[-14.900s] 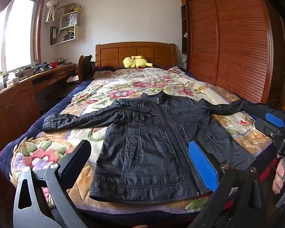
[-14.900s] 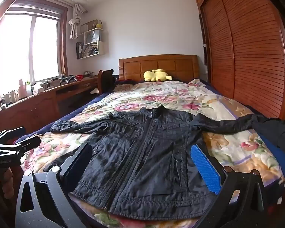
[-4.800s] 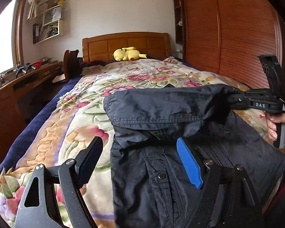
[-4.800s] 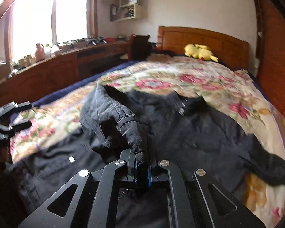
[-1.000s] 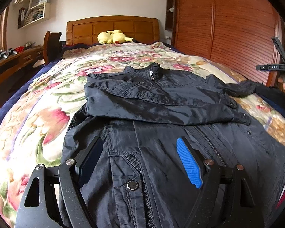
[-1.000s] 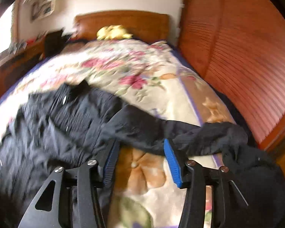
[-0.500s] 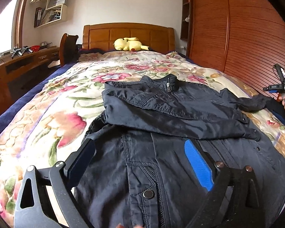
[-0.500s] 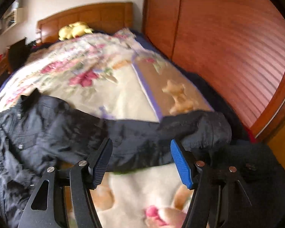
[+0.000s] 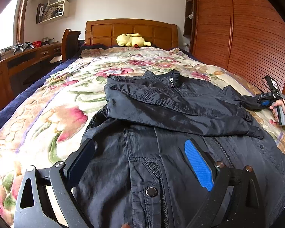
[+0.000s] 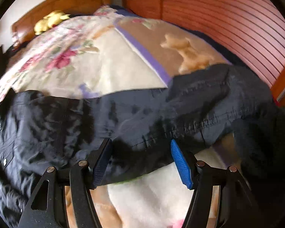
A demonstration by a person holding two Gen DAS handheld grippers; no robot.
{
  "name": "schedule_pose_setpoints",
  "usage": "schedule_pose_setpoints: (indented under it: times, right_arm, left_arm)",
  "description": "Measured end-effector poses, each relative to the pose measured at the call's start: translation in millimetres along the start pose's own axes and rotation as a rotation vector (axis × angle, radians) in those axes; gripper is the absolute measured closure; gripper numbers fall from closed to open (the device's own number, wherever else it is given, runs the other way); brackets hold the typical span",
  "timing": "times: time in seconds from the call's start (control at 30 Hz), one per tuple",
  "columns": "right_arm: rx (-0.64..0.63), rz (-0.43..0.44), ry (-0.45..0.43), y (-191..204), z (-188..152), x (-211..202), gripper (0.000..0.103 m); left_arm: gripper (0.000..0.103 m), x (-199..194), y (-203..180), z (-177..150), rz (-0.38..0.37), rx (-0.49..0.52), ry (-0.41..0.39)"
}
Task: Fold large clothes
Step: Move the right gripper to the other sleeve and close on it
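Observation:
A black jacket [image 9: 161,133] lies front up on the floral bedspread [image 9: 47,117]. Its left sleeve is folded across the chest. The other sleeve [image 10: 180,110] stretches out toward the wardrobe side of the bed. My left gripper [image 9: 140,163] is open and empty, hovering over the jacket's lower front. My right gripper [image 10: 140,159] is open with the outstretched sleeve between its jaws, low over it near the cuff end. It also shows in the left wrist view [image 9: 264,102] at the sleeve's end.
A wooden slatted wardrobe [image 9: 247,38] runs along the bed's right side. The headboard [image 9: 131,30] and a yellow plush toy [image 9: 132,39] are at the far end. A wooden desk [image 9: 19,60] and chair [image 9: 70,41] stand to the left.
My right gripper has moved closer and lower onto the outstretched sleeve, which now sits between its open jaws. My left gripper has drifted slightly back over the jacket's lower front.

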State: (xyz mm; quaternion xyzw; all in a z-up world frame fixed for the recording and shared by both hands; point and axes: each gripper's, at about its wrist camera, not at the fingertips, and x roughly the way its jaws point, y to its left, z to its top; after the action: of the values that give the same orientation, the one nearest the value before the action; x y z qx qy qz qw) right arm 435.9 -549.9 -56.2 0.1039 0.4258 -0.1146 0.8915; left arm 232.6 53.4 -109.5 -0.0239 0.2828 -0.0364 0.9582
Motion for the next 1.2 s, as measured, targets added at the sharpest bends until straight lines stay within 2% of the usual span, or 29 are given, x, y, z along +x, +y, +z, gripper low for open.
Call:
schedule_pose_setpoints:
  times: [0.17,0.3,0.33,0.37,0.4,0.43,0.47,0.53,0.7,0.9,1.2]
  right_arm:
    - [0.012,-0.051,0.051,8.4,2.6,20.3,0.037]
    - [-0.022,-0.062,0.041,17.8,3.1,24.7,0.038]
    - [-0.041,-0.049,0.035,19.1,3.6,25.5,0.045]
    - [-0.067,-0.037,0.031,20.9,4.2,26.6,0.06]
    - [-0.091,-0.029,0.029,24.6,4.7,25.6,0.067]
    - [-0.112,-0.026,0.028,27.7,2.5,21.8,0.08]
    - [-0.134,-0.025,0.025,32.1,1.3,17.8,0.088]
    - [-0.179,-0.023,-0.004,43.7,3.3,7.9,0.093]
    - [-0.258,0.093,-0.147,68.6,11.3,-49.4,0.097]
    - [-0.355,0.199,-0.24,110.8,4.5,-120.4,0.097]
    - [-0.563,0.426,-0.273,197.5,-67.7,-193.3,0.097]
  left_arm:
    - [0.007,2.9,-2.0,-0.5,-0.003,0.008,0.011]
    - [0.007,4.0,-0.9,-1.1,-0.005,0.003,0.015]
    - [0.007,3.9,-1.3,-1.6,-0.004,0.006,0.015]
    - [0.007,4.0,-2.0,-1.9,-0.002,0.01,0.016]
    - [0.007,4.1,-3.0,-2.3,0.0,0.014,0.017]
    - [0.007,4.5,-3.8,-2.4,0.001,0.018,0.017]
    - [0.007,4.9,-4.7,-2.7,0.002,0.022,0.019]
    - [0.007,5.8,-5.8,-3.0,0.002,0.028,0.021]
    - [0.007,6.9,-5.6,-3.4,-0.008,0.027,0.028]
    - [0.007,7.3,-6.6,-3.7,-0.01,0.037,0.031]
    - [0.007,6.1,-8.0,-4.1,-0.008,0.039,0.025]
